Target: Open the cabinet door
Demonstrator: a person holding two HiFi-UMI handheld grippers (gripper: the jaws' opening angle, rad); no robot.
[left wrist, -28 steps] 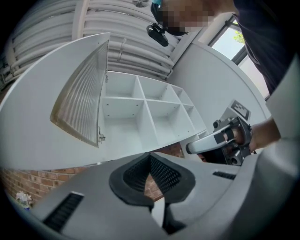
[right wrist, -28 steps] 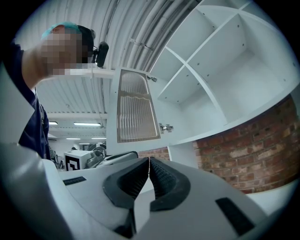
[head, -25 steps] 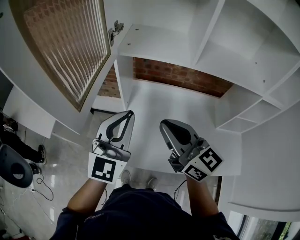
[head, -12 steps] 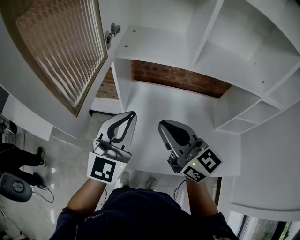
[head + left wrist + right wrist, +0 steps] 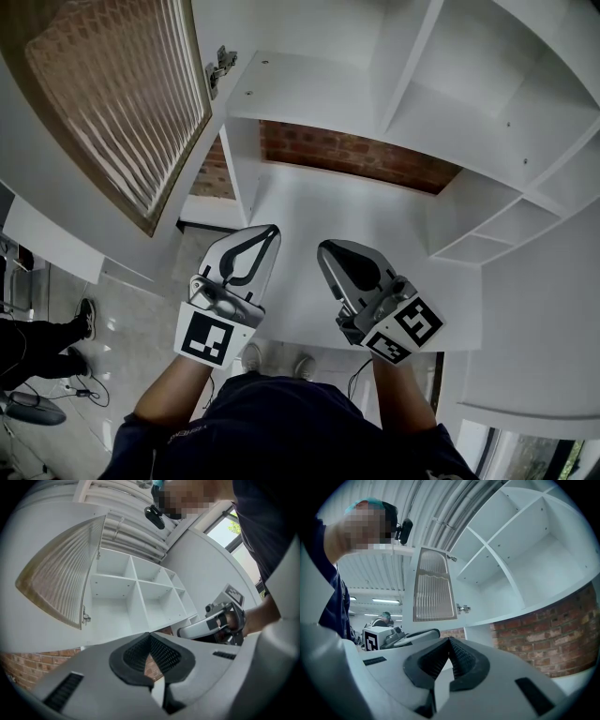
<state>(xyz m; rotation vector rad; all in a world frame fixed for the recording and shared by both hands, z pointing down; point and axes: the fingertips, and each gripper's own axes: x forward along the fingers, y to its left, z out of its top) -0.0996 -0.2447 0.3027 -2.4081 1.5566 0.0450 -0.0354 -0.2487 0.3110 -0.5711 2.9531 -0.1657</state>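
Though your white, ribbed-glass cabinet door [image 5: 112, 103] runs off upper left, left gripper [image 5: 265, 232] and right gripper [image 5: 325, 251] fingers meet, empty.

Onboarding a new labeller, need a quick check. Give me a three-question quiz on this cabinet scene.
1. True or false: the ribbed-glass cabinet door is swung open.
2. What is between the jaws of the left gripper? A) the door's edge B) nothing, they are shut together C) a hinge
3. Fill in: under the white cabinet a bare ___ wall shows.

Key
1. True: it stands out from the cabinet on its hinge.
2. B
3. Brick: the brick wall shows below the bottom shelf.
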